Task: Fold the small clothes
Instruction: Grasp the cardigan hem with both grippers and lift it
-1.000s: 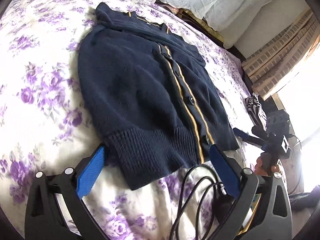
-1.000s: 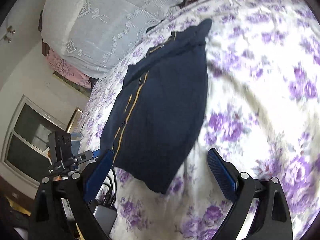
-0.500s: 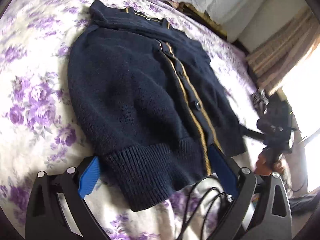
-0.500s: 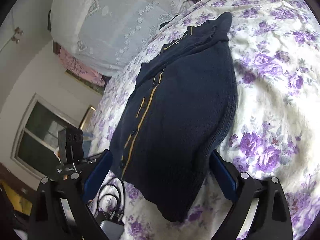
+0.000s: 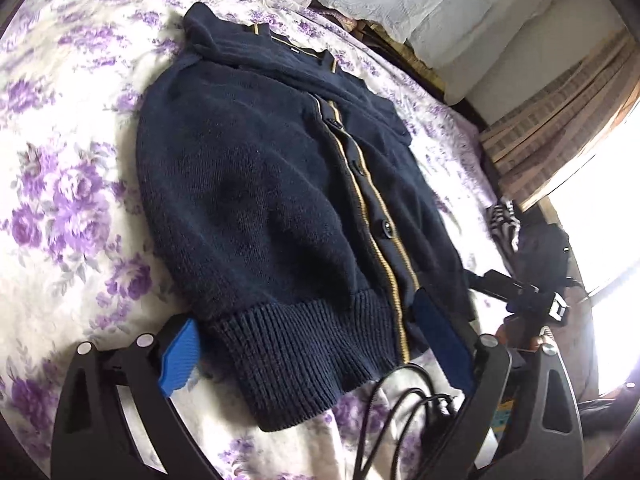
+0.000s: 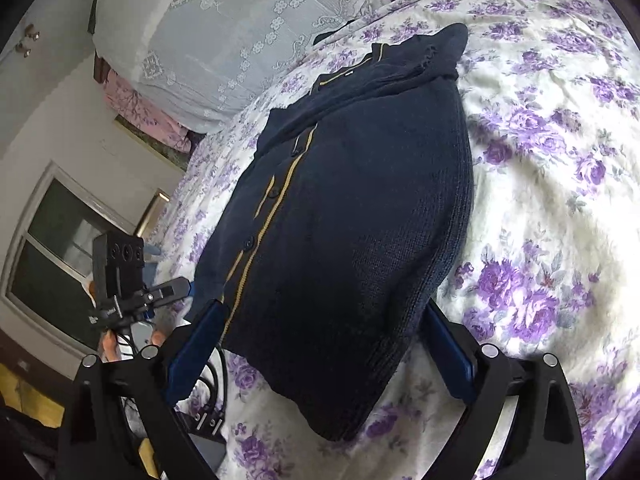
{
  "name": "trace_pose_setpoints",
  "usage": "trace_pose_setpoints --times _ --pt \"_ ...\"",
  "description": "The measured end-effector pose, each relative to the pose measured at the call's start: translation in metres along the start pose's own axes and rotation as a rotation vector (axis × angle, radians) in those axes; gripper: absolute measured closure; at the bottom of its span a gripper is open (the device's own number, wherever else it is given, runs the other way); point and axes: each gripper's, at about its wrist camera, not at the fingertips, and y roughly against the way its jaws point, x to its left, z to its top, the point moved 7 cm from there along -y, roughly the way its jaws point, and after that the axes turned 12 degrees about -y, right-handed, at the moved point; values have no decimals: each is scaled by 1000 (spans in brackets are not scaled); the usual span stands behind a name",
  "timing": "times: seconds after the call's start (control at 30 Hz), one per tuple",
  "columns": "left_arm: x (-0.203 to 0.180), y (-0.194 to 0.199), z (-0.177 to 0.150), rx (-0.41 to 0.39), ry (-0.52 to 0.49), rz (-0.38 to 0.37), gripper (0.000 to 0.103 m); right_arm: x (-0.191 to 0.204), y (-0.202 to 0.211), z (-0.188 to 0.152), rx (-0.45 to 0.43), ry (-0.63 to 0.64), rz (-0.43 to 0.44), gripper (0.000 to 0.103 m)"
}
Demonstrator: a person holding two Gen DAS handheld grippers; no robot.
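A small navy knit cardigan (image 5: 260,184) with a yellow-striped button placket lies flat on the floral bed sheet (image 5: 60,152), its ribbed hem nearest me. My left gripper (image 5: 308,344) is open, its blue pads on either side of the hem's near corner, low over the cloth. My right gripper (image 6: 320,344) is open too, its pads straddling the other hem corner of the cardigan (image 6: 352,216). Neither gripper holds anything. The sleeves look folded in under or onto the body.
The other gripper shows at each view's edge (image 5: 532,296) (image 6: 120,276). Black cables (image 5: 404,412) lie on the sheet by the hem. A lace-covered pillow pile (image 6: 224,28) stands at the bed's head. Striped cloth (image 5: 502,224) lies at the bed's edge by the window.
Both grippers have moved forward and down toward the cardigan's hem, so the hem corners now lie between their open pads. The cardigan has not moved.
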Motion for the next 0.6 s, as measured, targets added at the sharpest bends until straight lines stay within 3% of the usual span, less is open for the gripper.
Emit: trace_pose_setpoints --times 0.1,0.17,0.23,0.27,0.3,0.33,0.37,0.47,0.6 --pt "0 0 -1 1 -10 15 9 4 -2 -7 -17 58 -64 7" --pt "0 1 -2 -6 -4 5 9 8 0 -8 -5 60 -35 14" --pt "-1 2 -1 -14 20 -41 9 9 4 -6 7 11 53 40" --pt "-2 3 0 -22 25 -63 11 6 5 -4 10 -18 82 62" --pt "-5 5 1 -36 26 -89 19 3 5 -3 13 -48 101 83" --pt "-10 7 2 -45 18 -119 28 -2 4 -1 17 -75 111 88" --pt "-13 7 2 -41 6 -129 38 -8 2 -1 19 -99 108 89" --pt "-9 -1 -3 0 -4 -99 52 -7 1 -3 31 -85 84 86" --pt "14 1 -9 -22 142 -183 61 -15 -3 -7 65 -144 109 83"
